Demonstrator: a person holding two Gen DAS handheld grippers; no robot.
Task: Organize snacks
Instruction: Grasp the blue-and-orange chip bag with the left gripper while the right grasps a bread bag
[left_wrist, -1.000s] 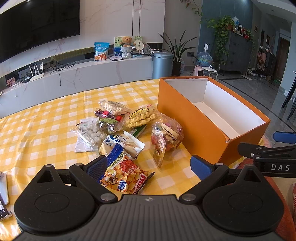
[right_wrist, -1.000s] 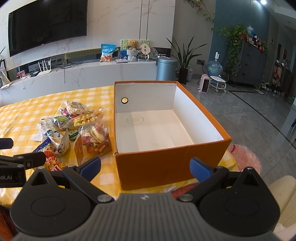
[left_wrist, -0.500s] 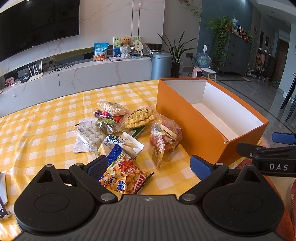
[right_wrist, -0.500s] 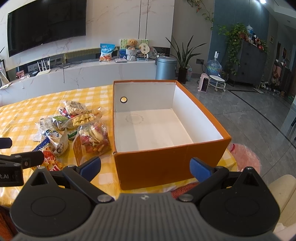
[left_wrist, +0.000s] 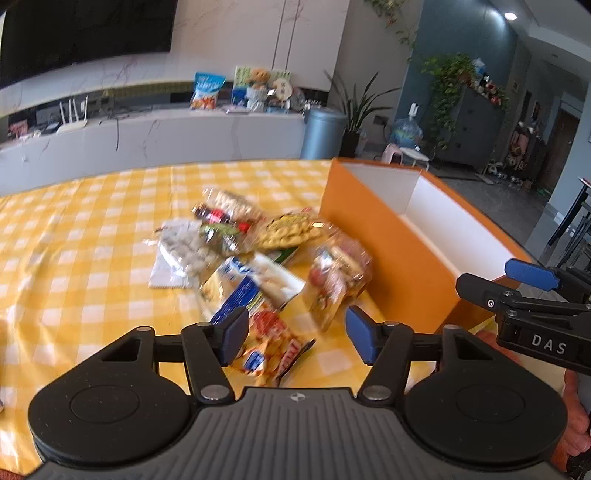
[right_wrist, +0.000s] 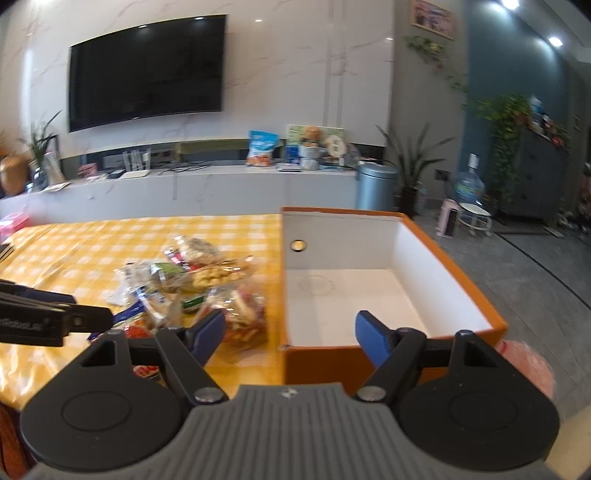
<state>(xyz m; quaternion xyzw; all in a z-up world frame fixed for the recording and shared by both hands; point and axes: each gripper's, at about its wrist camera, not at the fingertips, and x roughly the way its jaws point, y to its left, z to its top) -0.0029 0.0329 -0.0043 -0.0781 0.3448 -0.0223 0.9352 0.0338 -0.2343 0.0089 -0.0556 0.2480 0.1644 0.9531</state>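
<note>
On the yellow-checked bench (left_wrist: 92, 236) we see the pile of crinkly plastic snack packets (left_wrist: 258, 254) untouched, just left of the empty orange cardboard box with white lining (right_wrist: 391, 295). Our left tongs (left_wrist: 295, 334) and right tongs (right_wrist: 291, 338) have just been narrowing, yet both stand apart, gripping nothing. We judge every packet remains unboxed.

Motion is blurring the snack packets (left_wrist: 258, 266), making their labels unreadable. The left gripper's body is hiding the red packet's (left_wrist: 273, 343) near edge.
</note>
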